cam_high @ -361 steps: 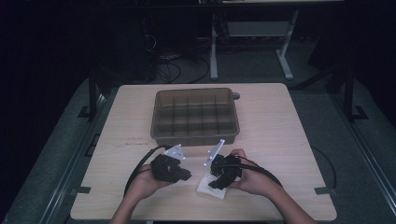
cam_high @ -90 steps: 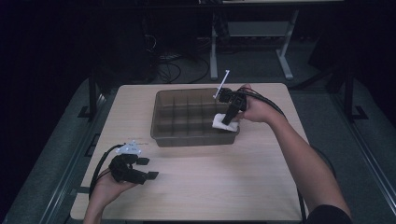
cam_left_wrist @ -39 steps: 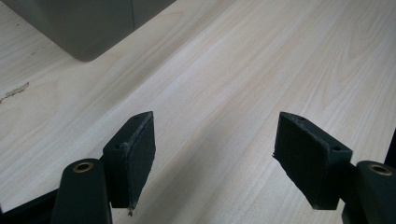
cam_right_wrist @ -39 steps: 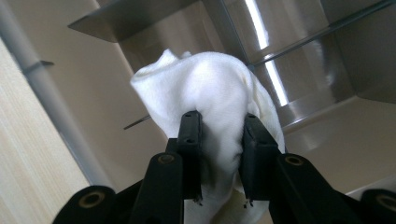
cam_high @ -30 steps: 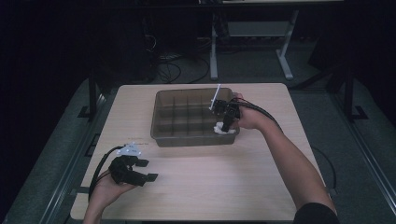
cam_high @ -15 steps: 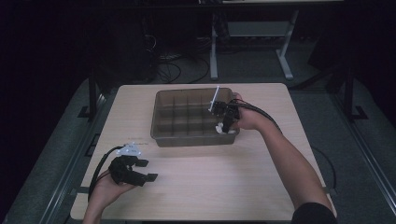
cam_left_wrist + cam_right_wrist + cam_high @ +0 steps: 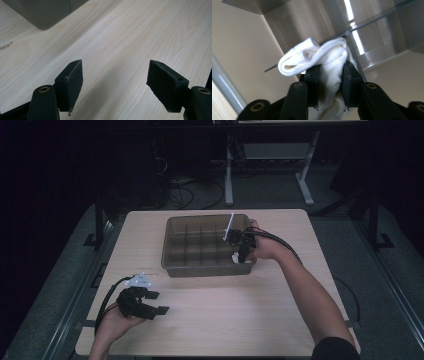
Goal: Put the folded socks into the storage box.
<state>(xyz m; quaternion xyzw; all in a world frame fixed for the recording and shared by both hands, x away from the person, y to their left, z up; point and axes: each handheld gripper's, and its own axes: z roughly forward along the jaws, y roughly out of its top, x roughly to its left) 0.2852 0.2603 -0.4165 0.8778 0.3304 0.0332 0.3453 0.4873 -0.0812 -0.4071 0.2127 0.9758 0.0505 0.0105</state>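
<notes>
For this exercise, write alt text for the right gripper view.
The right gripper has a folded white cloth between its black fingers, low inside a grey divided bin.

No readable text, label, brand, number or sign appearing anywhere in these views.

A pale wooden table (image 7: 240,320) stands before dark desk legs (image 7: 229,170).
</notes>
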